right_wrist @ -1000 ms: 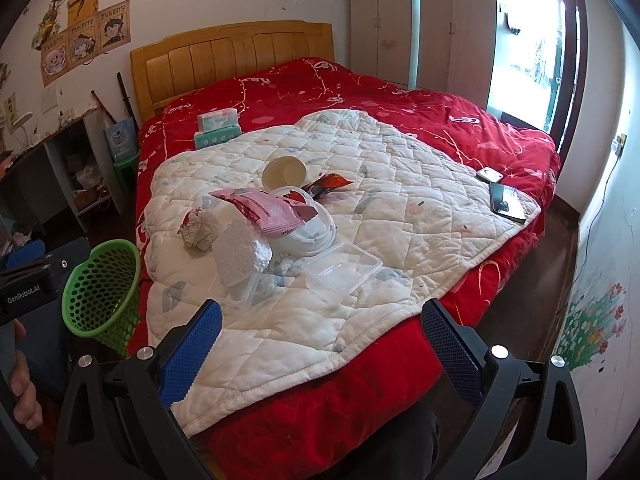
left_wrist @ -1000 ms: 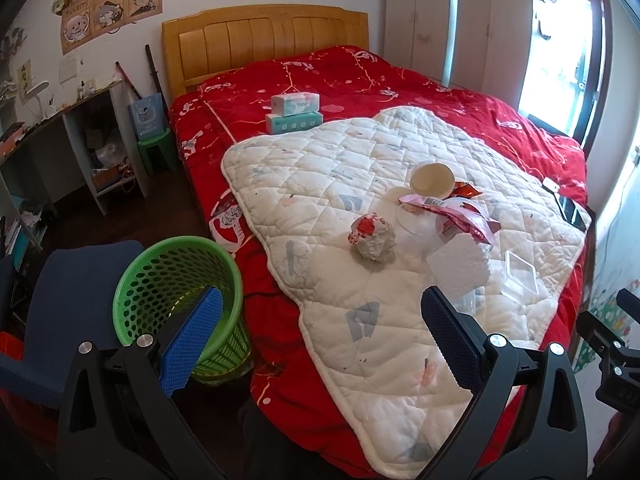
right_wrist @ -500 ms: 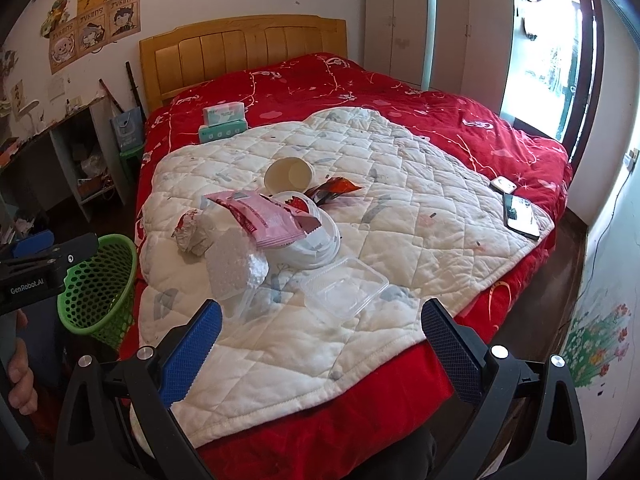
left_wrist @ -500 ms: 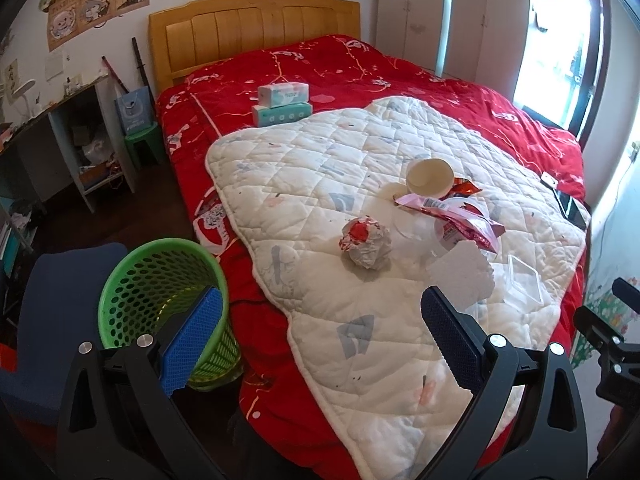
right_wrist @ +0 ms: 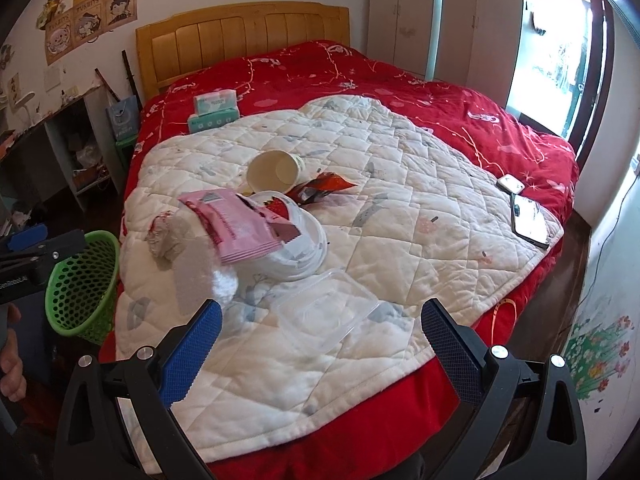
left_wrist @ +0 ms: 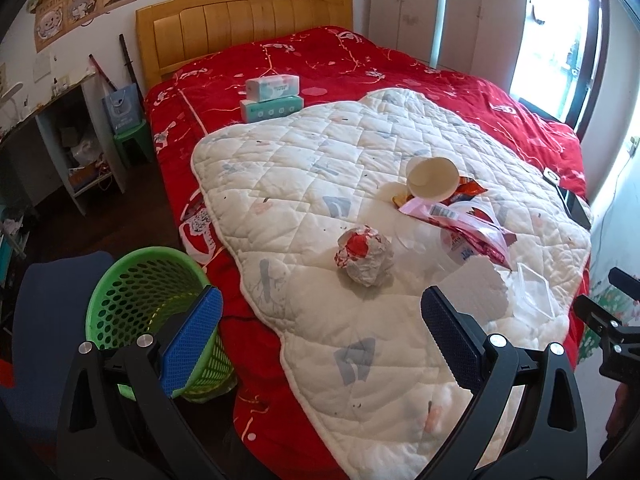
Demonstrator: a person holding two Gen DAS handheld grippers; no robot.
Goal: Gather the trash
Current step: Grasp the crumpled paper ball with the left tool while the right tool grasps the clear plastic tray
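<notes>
Trash lies on a white quilt (left_wrist: 320,168) on the red bed: a crumpled red-and-white paper ball (left_wrist: 364,256), a tipped paper cup (left_wrist: 432,178), a pink snack wrapper (right_wrist: 240,224) on a white plastic bowl (right_wrist: 304,252), a white foam piece (right_wrist: 200,276), a clear plastic lid (right_wrist: 328,316) and an orange wrapper (right_wrist: 324,184). A green mesh basket (left_wrist: 148,300) stands on the floor left of the bed. My left gripper (left_wrist: 320,340) is open and empty, short of the paper ball. My right gripper (right_wrist: 320,344) is open and empty, just before the clear lid.
Two tissue boxes (left_wrist: 272,98) sit near the wooden headboard. Two phones (right_wrist: 528,216) lie at the quilt's right edge. A blue chair (left_wrist: 52,300) stands beside the basket. A desk with shelves (left_wrist: 60,144) is on the left, wardrobes and a bright door at the back right.
Both grippers have moved forward toward the bed; the trash looks closer and more central. Both have stayed open and empty.
</notes>
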